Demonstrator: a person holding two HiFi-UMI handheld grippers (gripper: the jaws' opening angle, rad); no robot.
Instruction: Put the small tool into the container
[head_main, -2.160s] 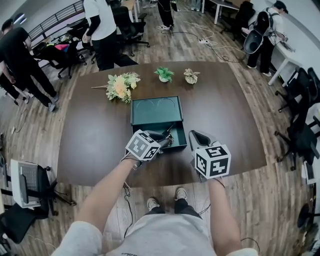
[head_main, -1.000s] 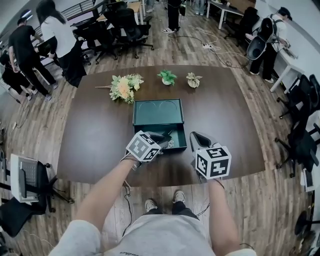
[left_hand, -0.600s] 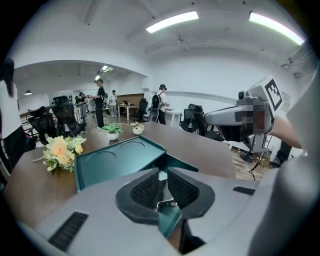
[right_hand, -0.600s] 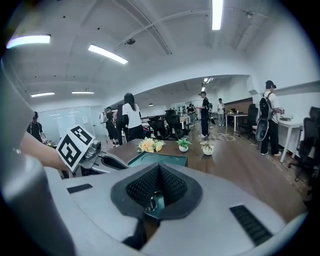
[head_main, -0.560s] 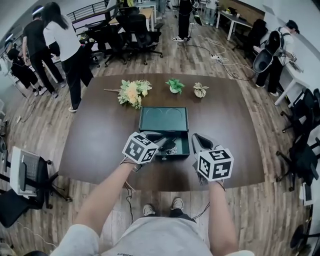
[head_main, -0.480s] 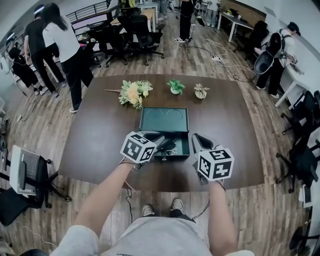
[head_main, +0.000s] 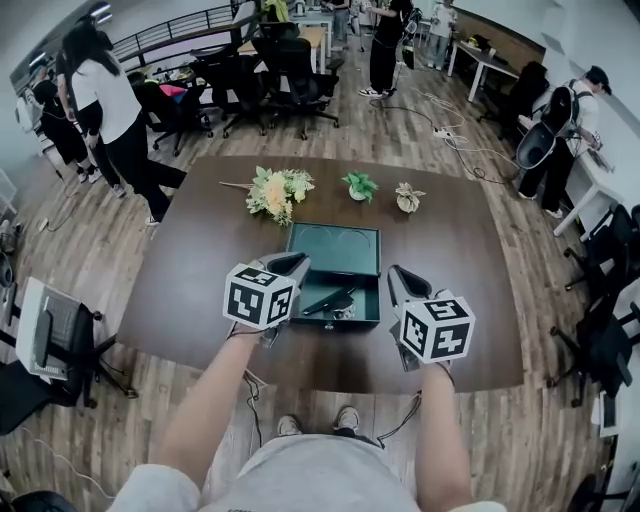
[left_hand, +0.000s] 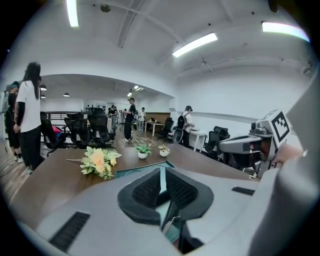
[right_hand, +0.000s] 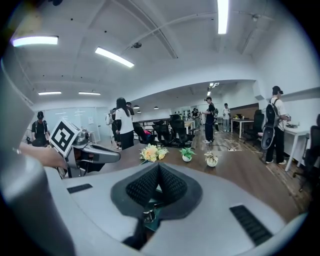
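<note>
On the dark table, the green box (head_main: 338, 248) stands open in the head view. The small dark tool (head_main: 330, 300) lies slantwise in its front compartment. My left gripper (head_main: 293, 263) hangs at the box's front left corner, apart from the tool. Its pads (left_hand: 145, 190) stand a narrow gap apart and hold nothing; the left gripper (left_hand: 160, 173) faces the box (left_hand: 142, 172). My right gripper (head_main: 398, 276) hovers just right of the box. Its pads (right_hand: 172, 186) meet at the tips, so the right gripper (right_hand: 158, 169) is shut and empty.
A flower bunch (head_main: 278, 190) and two small potted plants (head_main: 360, 185) (head_main: 407, 197) sit on the table behind the box. People (head_main: 100, 100) and office chairs (head_main: 290, 70) stand beyond the far side. The table's front edge (head_main: 330, 358) lies close below the grippers.
The left gripper had the tool over the box's front compartment; the tool now lies in the box. The left gripper has let go and drawn back to the left. The right gripper barely moved.
</note>
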